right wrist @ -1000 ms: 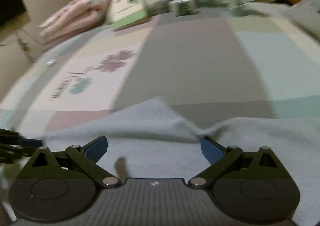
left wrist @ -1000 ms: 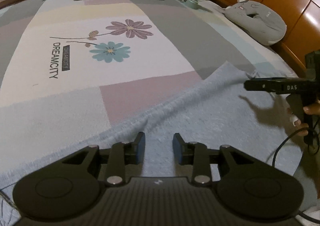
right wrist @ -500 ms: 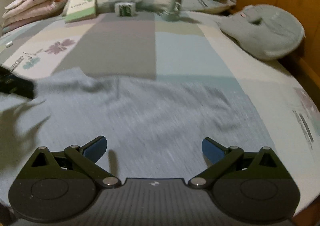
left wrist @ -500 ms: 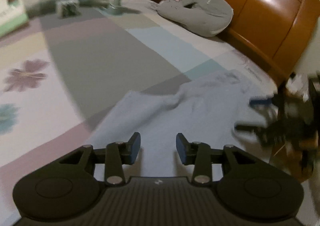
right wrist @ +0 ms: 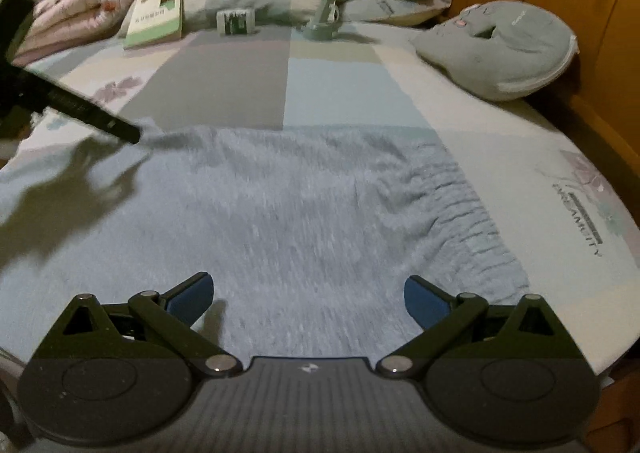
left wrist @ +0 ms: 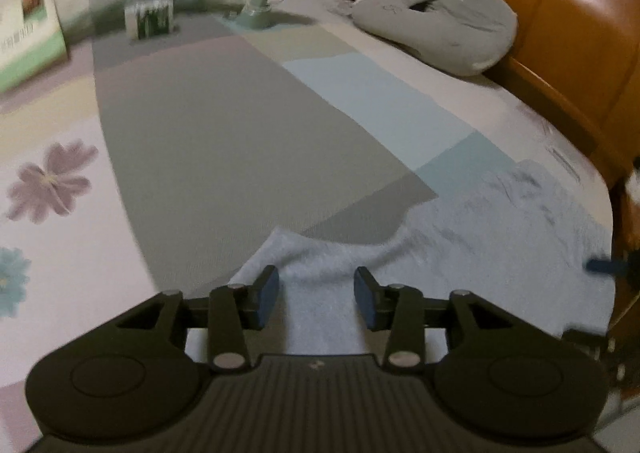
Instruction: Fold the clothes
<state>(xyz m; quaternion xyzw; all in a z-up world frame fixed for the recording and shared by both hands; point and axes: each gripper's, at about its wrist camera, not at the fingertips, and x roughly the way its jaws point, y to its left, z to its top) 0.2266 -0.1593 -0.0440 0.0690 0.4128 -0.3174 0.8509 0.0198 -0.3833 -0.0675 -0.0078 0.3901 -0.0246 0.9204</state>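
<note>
Cloth [right wrist: 304,213], pale blue, is seen spread mostly flat on the bed [right wrist: 340,93] with no fold visible, while the left gripper [left wrist: 316,295] is held partly open and the right gripper [right wrist: 308,293] wide, both empty above it.

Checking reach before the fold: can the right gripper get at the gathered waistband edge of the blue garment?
Probably yes. The right gripper is open above the blue garment, and the waistband lies uncovered just to its right.
</note>
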